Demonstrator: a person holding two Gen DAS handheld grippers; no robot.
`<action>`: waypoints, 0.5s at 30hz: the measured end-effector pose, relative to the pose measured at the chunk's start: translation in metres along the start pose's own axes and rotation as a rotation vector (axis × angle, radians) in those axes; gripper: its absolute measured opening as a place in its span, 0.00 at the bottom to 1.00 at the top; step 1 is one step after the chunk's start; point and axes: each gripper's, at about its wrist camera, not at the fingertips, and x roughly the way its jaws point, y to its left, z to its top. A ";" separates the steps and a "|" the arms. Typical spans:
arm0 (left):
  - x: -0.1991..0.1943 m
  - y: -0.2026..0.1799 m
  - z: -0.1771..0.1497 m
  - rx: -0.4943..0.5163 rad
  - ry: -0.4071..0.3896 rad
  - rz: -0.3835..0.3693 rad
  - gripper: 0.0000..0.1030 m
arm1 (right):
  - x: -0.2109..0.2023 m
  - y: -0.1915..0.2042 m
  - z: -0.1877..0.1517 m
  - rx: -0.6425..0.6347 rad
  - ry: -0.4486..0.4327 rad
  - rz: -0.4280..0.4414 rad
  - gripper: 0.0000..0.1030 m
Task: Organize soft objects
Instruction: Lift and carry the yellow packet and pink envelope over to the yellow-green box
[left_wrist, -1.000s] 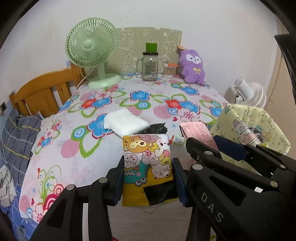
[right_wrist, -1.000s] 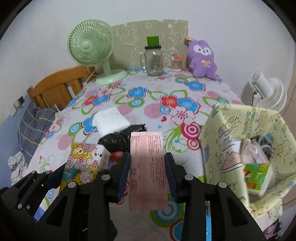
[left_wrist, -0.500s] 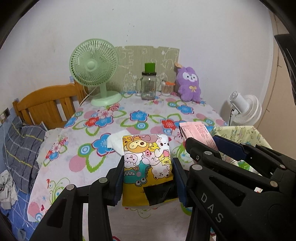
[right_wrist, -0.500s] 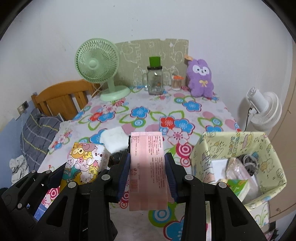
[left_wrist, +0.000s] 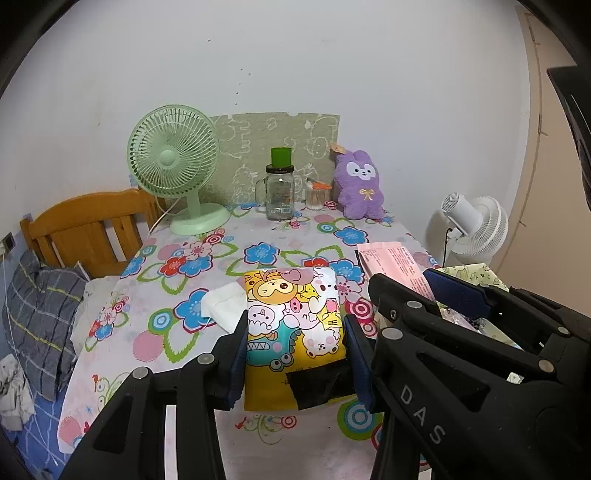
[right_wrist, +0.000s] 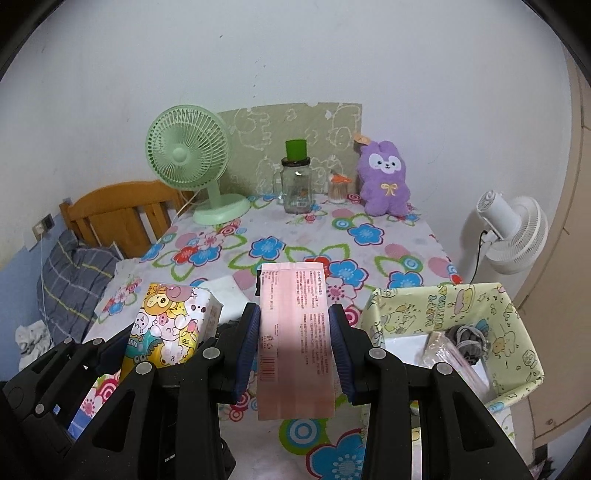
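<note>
My left gripper (left_wrist: 295, 332) is shut on a yellow cartoon-print tissue pack (left_wrist: 291, 325), held above the near edge of the flowered table (left_wrist: 207, 258). It also shows in the right wrist view (right_wrist: 170, 325). My right gripper (right_wrist: 293, 328) is shut on a pink packet (right_wrist: 293, 339), also seen in the left wrist view (left_wrist: 395, 266). A white folded cloth (left_wrist: 225, 306) lies on the table behind the tissue pack. A yellow fabric bin (right_wrist: 454, 314) stands at the table's right, holding several soft items.
At the back of the table stand a green fan (left_wrist: 173, 170), a glass jar with a green lid (left_wrist: 279, 192) and a purple plush (left_wrist: 360, 184). A wooden headboard (left_wrist: 85, 229) and a grey pillow (left_wrist: 40, 306) are at the left. A white fan (left_wrist: 476, 229) stands at the right.
Both grippers have pulled back and up from the table with their loads. The table, cloth and bin now look farther off. The black item by the cloth is hidden.
</note>
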 end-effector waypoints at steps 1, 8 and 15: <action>0.000 -0.003 0.001 0.003 0.001 -0.002 0.47 | 0.000 -0.003 0.000 0.004 0.000 -0.001 0.40; 0.001 -0.019 0.005 0.013 -0.008 -0.010 0.47 | -0.005 -0.020 0.004 0.015 -0.008 -0.008 0.40; 0.005 -0.038 0.011 0.026 -0.010 -0.028 0.47 | -0.007 -0.039 0.008 0.025 -0.014 -0.024 0.40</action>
